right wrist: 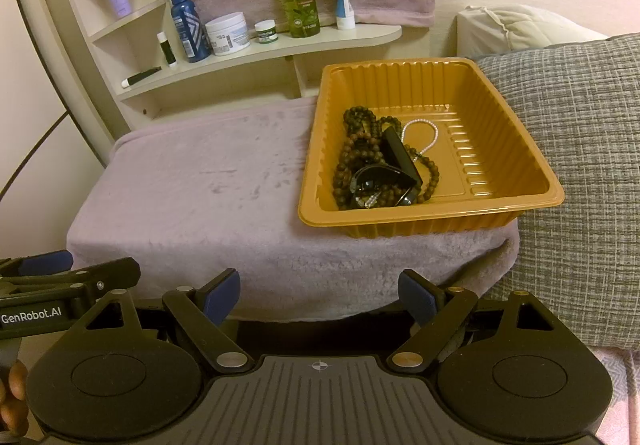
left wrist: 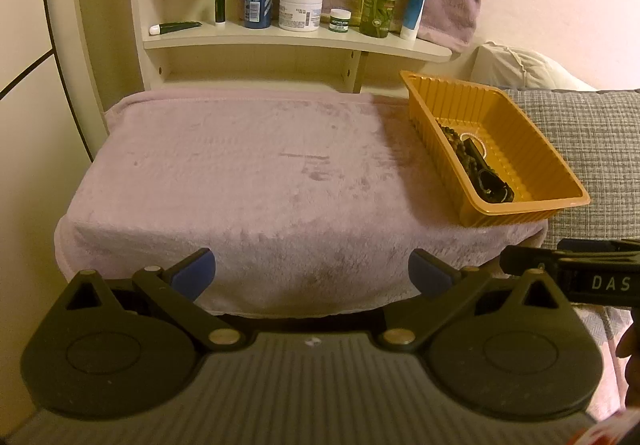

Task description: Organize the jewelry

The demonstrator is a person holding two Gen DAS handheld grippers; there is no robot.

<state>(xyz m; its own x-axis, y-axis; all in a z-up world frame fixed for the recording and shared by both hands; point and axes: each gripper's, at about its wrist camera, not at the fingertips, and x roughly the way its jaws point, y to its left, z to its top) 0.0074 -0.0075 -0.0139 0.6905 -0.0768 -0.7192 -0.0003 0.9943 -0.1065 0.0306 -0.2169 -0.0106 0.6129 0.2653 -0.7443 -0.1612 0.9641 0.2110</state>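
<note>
Both of your tools sit nearest the lens, short of the near edge of the orange tray [right wrist: 432, 219]: the left gripper [left wrist: 312, 269] and the right gripper [right wrist: 319, 295] are spread wide and carry nothing, their blue pads facing bare air.

Between them and the tray stretches the lilac fleece [left wrist: 240, 181], soft and plush over a boxy form. It gives underfoot, so I judge a hard push could tilt or skid the light tray, which already sits at the fleece's right edge beside the grey woven cushion [right wrist: 580, 173].

Inside the tray, toward its left wall, the jewelry lies in one heap: dark bead strands [right wrist: 360, 157], round and matte, tangled around a glossy black cuff-like piece [right wrist: 400, 161], with a thin pearl strand [right wrist: 420, 133] looping behind. Grab one strand and the rest will likely drag along; the slick black piece may slip from your pads. The tray's ribbed plastic walls look thin and flexible.

Behind the tray, the cream shelf [right wrist: 280, 45] holds bottles and jars.
</note>
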